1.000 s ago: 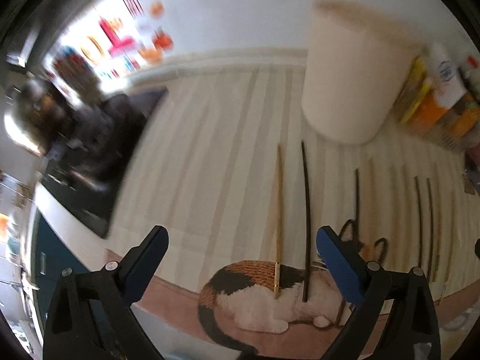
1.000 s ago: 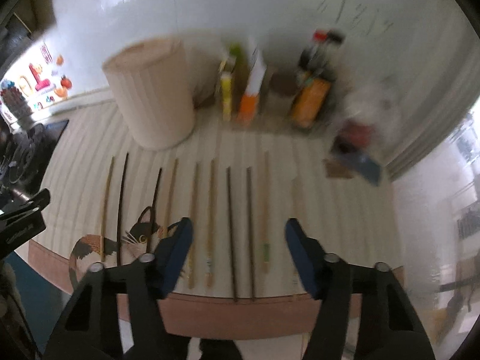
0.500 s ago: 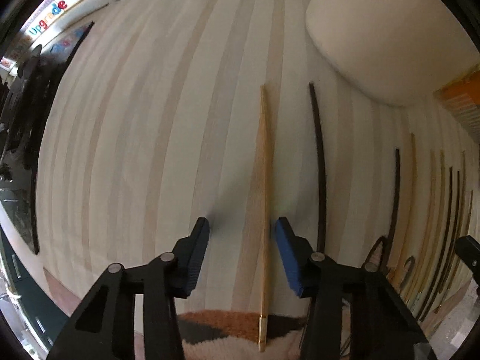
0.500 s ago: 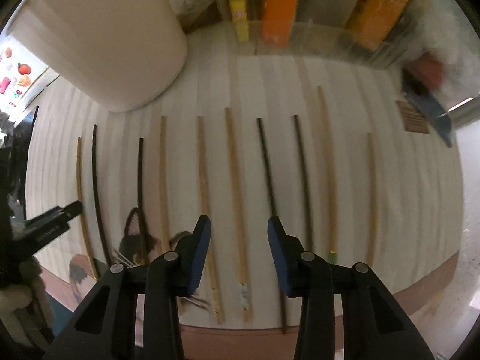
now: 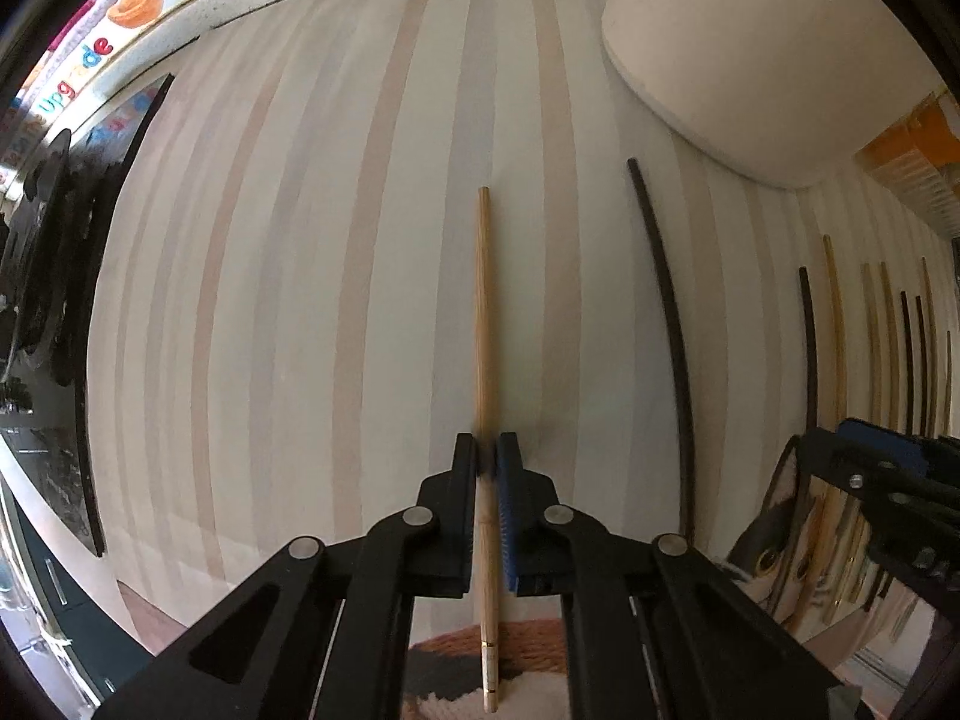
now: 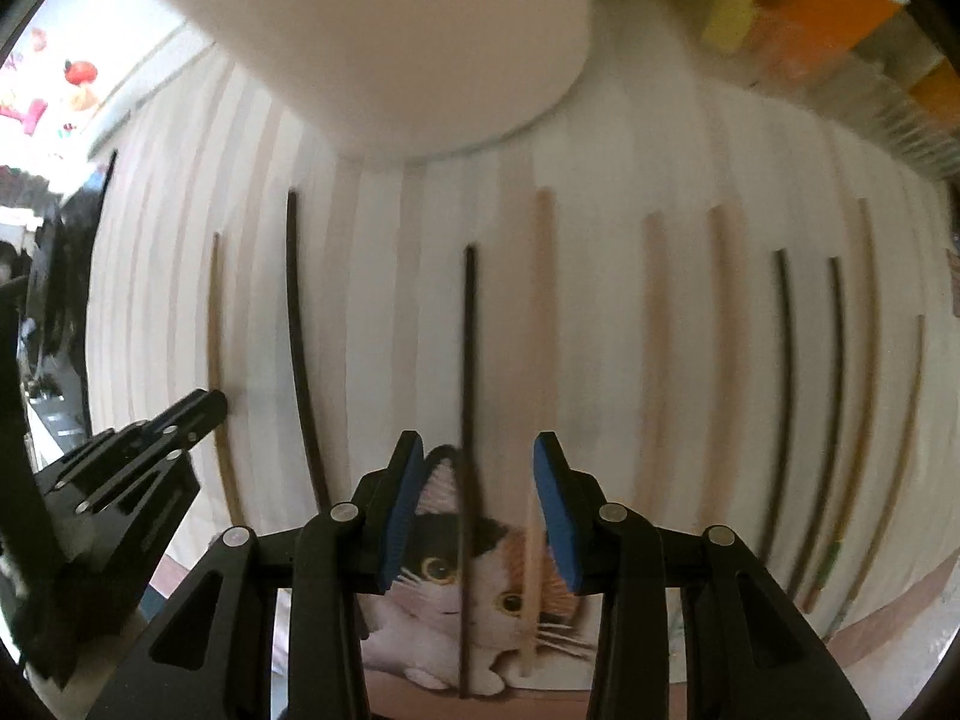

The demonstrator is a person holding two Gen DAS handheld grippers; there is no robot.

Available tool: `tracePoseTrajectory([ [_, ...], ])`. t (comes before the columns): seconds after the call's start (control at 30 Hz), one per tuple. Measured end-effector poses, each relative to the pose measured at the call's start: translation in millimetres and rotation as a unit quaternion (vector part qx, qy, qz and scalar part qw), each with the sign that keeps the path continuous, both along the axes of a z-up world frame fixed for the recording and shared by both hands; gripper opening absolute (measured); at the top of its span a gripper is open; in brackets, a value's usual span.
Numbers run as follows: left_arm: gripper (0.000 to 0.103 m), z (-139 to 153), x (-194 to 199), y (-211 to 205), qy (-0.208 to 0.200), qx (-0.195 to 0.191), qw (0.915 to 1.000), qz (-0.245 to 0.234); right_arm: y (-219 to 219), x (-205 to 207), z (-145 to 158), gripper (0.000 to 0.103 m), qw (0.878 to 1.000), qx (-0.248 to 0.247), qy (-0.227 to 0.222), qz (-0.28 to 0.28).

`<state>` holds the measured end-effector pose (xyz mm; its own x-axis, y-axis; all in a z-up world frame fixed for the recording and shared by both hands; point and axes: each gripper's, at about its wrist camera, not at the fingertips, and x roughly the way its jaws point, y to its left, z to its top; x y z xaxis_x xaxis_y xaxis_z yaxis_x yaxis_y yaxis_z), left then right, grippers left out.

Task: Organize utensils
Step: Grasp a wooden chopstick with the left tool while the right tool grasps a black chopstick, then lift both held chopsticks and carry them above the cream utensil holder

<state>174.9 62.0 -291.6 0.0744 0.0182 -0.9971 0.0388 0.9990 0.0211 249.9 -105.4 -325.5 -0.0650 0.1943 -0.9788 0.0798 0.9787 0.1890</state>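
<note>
Several chopsticks lie side by side on a striped mat. My left gripper [image 5: 487, 450] is shut on a light wooden chopstick [image 5: 483, 312], the leftmost of the row; it also shows in the right wrist view [image 6: 215, 312]. A black chopstick [image 5: 666, 312] lies to its right. My right gripper [image 6: 475, 456] is open, low over a black chopstick [image 6: 467, 360] and a light wooden chopstick [image 6: 537, 330]; both lie between its jaws. The left gripper [image 6: 210, 405] shows at the left of the right wrist view.
A large cream cylindrical container [image 6: 384, 30] stands behind the row. Orange and yellow boxes [image 6: 828, 6] stand at the back right. A dark stove top [image 5: 42, 276] lies to the left. The mat's cat picture [image 6: 468, 576] is at the front edge.
Both grippers came down close to the mat. My left gripper closed on the leftmost wooden chopstick. My right gripper moved left and now straddles a black and a wooden chopstick.
</note>
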Motion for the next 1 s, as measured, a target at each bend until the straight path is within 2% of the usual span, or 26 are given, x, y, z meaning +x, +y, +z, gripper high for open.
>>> tracePoseTrajectory([
  [0.13, 0.004, 7.3, -3.0, 5.2, 0.001, -0.008, 0.9999, 0.007, 17.4, -5.9, -9.2, 0.027, 0.999, -0.024, 0.018, 0.021],
  [0.2, 0.004, 10.4, -7.2, 7.4, 0.001, -0.012, 0.9999, 0.009, 22.9, -9.1, -8.0, 0.014, 0.998, -0.046, 0.013, 0.032],
  [0.27, 0.004, 13.3, -13.1, 9.6, 0.001, -0.016, 0.9998, 0.009, 28.3, -9.1, -5.6, 0.006, 0.997, -0.068, 0.013, 0.038],
  [0.37, 0.004, 20.0, -18.1, 15.0, 0.001, -0.02, 0.9998, 0.009, 31.6, -4.5, -8.1, 0.006, 0.996, -0.083, 0.003, 0.032],
  [0.43, 0.004, 13.4, 1.8, 16.8, 0.002, -0.021, 0.9998, 0.007, 35.2, 1.1, -6.2, 0.006, 0.995, -0.096, -0.008, 0.03],
  [0.63, 0.005, -1.0, 22.7, 42.8, 0.001, -0.025, 0.9997, -0.003, 47.4, 6.1, 0.4, 0.006, 0.995, -0.094, 0.009, 0.044],
  [0.73, 0.005, -0.9, 25.9, 38.5, 0.001, -0.024, 0.9997, 0.001, 57.1, 10.2, -5.8, 0.009, 0.994, -0.09, 0.04, 0.048],
  [0.93, 0.005, -3.2, 32.6, 27.0, 0.003, -0.01, 0.9999, 0.003, 75.6, -1.5, -0.1, 0.009, 0.992, -0.104, 0.038, 0.056],
  [1.0, 0.005, -4.8, 34.1, 21.3, 0.006, -0.002, 1.0, 0.0, 73.7, 7.2, -11.5, 0.009, 0.992, -0.104, 0.04, 0.057],
])
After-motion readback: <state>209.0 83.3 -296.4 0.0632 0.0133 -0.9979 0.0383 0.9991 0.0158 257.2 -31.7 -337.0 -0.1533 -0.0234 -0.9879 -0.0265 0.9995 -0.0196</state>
